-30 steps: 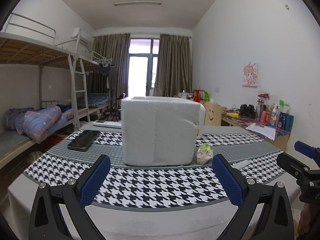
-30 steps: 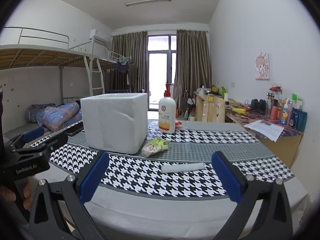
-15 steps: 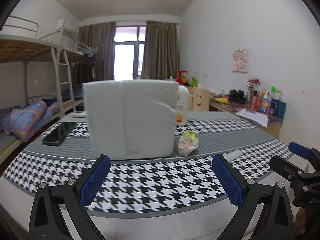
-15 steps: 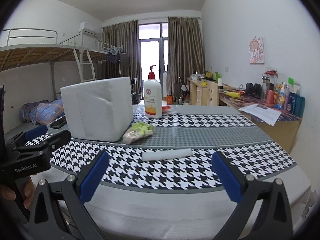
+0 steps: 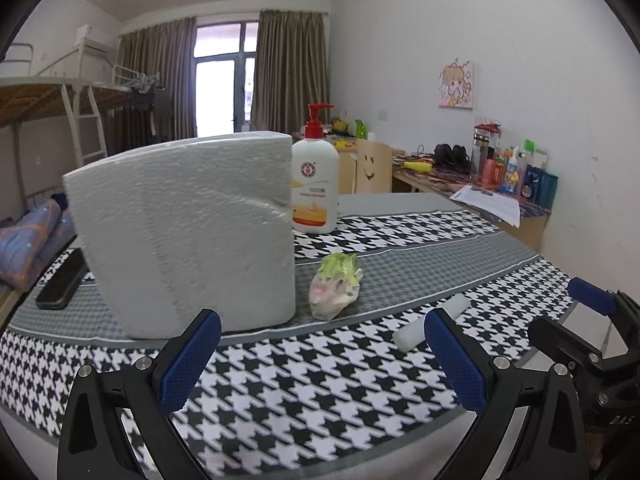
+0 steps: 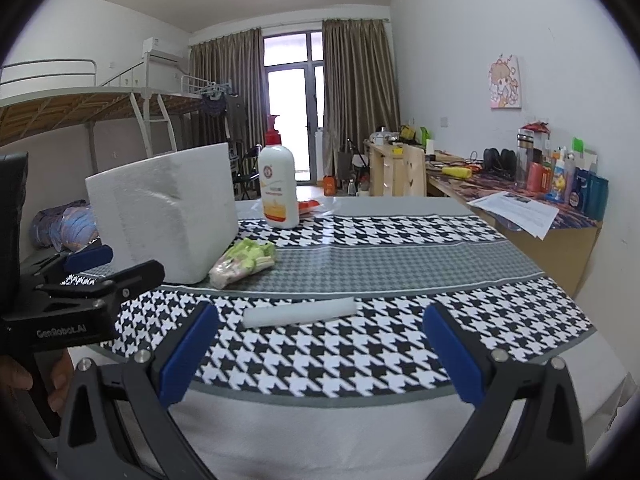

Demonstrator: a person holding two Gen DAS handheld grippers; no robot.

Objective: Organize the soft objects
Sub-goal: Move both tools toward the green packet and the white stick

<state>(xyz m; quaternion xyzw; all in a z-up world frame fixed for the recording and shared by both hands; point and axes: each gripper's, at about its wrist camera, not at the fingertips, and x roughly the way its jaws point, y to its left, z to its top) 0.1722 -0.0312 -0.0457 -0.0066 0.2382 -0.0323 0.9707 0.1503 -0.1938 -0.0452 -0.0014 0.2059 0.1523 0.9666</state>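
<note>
Left wrist view: left gripper [image 5: 322, 350] wide open, holds nothing, hovers at table edge. Big white tissue pack [image 5: 188, 232] stands on houndstooth cloth [image 5: 320, 392]; small green-pink soft packet [image 5: 335, 285] just beside it; lotion bottle [image 5: 315, 180] behind.

Right wrist view: right gripper [image 6: 320, 346] wide open, empty. White soft roll [image 6: 299, 312] lies just ahead, between fingers' line (not touched). My judgement: 0 items sorted yet, all work remains.

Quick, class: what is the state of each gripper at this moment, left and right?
Left gripper: open, holding nothing, facing the white foam block.
Right gripper: open, holding nothing, with the white roll lying ahead of it.
</note>
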